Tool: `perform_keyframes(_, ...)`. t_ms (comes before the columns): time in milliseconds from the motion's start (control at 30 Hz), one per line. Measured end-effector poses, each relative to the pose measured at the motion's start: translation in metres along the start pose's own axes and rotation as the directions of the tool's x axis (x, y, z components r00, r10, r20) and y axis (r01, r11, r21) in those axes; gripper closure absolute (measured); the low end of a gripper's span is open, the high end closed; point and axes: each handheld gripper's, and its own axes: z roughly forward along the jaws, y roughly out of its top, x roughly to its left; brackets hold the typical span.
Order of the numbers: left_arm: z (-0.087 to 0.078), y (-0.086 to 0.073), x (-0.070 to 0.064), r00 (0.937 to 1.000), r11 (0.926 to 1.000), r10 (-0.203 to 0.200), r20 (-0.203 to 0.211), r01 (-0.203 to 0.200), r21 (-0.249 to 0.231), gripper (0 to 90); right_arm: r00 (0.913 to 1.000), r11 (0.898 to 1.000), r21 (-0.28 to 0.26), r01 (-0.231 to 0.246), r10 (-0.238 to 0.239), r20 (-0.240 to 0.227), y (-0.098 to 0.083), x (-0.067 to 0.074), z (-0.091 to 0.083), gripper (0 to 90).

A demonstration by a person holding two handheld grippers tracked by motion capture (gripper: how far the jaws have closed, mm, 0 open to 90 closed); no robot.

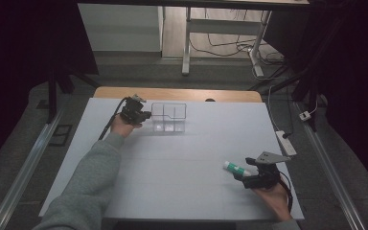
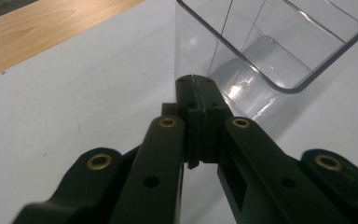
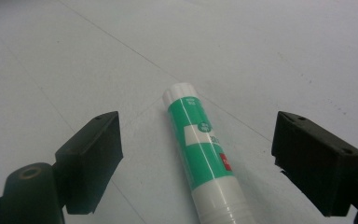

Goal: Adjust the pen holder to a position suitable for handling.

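On the left, the left gripper point(image 1: 143, 115) sits at the far side of the white bench point(image 1: 172, 158), just beside the clear plastic box with a divider inside point(image 1: 169, 117). In the left gripper view its jaws are pressed tight together with nothing between them, and their tips are right at the box's near wall.

On the right, the green and white tube with a white cap point(image 3: 205, 154) lies flat on the bench — well apart from the box. The right gripper point(image 3: 212, 158) is the nearer one. Its jaws are spread wide with the tube between them, not touching it. The tube's long side points straight away from this gripper, cap end first. The small writing on its label is too blurry to read.
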Motion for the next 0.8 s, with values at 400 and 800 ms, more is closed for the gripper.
perform_keyframes(400, 0.012, 0.011, -0.011, 0.9999, 1.0, 0.002, 0.015, -0.002, -0.001, 88.8, 1.0, 1.0, 0.011, 0.005, -0.005, 0.006, 0.0, 0.0, 0.0, 15.4)
perform_keyframes(800, 0.019, 0.015, -0.019, 0.999, 0.9995, 0.029, 0.033, -0.029, 0.006, 88.8, 0.9999, 1.0, 0.015, 0.004, -0.004, 0.014, 0.0, 0.0, 0.001, 15.5)
